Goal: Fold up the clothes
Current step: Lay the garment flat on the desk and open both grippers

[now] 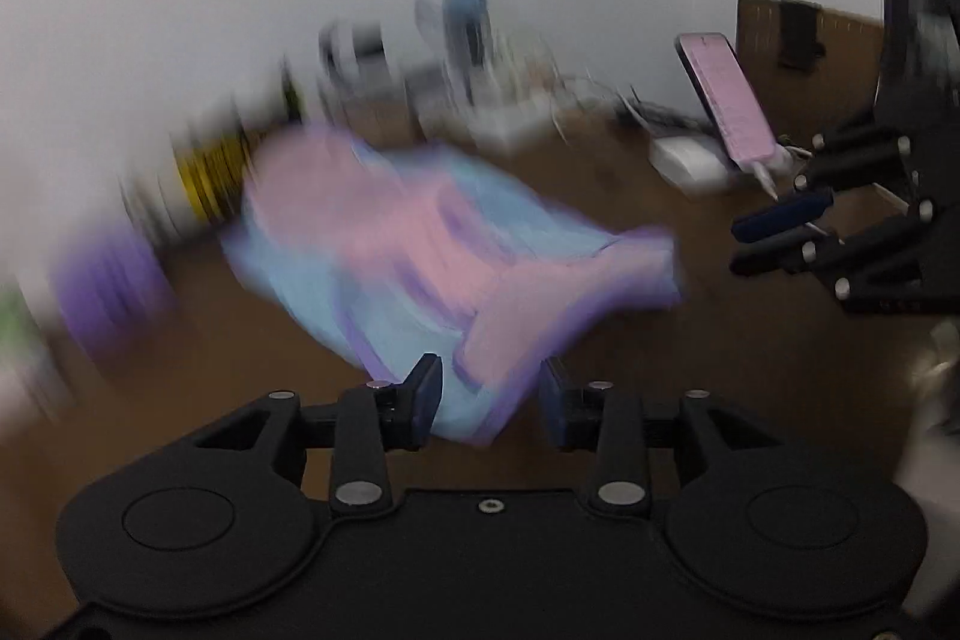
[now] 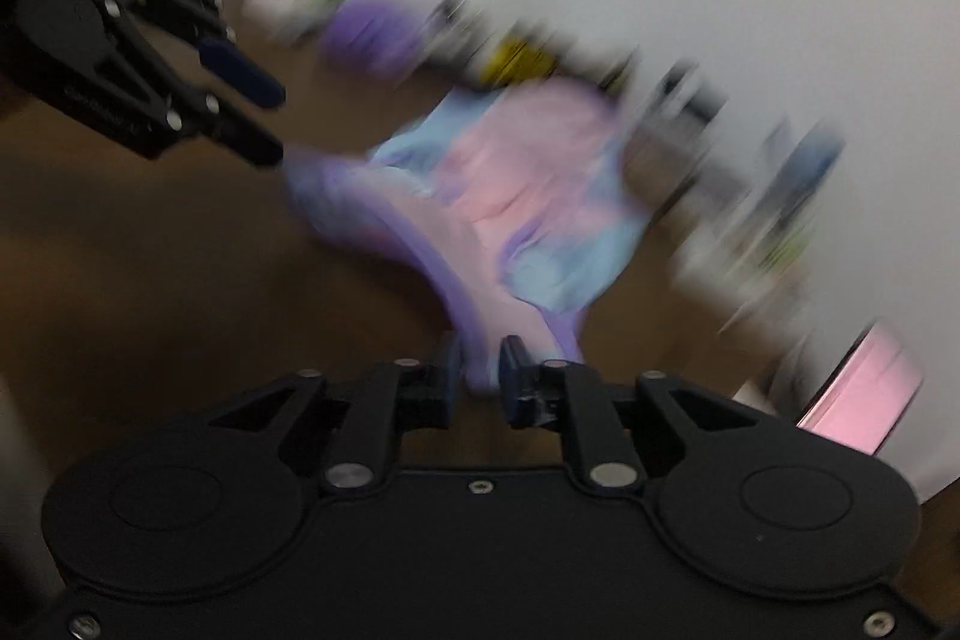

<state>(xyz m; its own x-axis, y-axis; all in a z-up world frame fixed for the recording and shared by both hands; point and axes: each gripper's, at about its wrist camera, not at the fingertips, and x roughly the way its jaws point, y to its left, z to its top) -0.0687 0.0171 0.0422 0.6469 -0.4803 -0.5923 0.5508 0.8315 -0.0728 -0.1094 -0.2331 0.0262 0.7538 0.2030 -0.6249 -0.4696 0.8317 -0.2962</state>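
Pink-screened phone (image 1: 727, 103) propped on brown table (image 1: 180, 370); blurred clutter, perhaps bottles, behind.

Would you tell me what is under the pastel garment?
The garment lies on a brown table, whose wood shows all round it. Whatever sits directly beneath the cloth is covered, and motion blur hides finer detail.

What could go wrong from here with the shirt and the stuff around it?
1. Both views are badly blurred, so the pastel tie-dye shirt may land bunched on the wooden table.
2. A corner still sits between the open left tongs; pulling away could drag it.
3. The propped phone stands near the right tongs.
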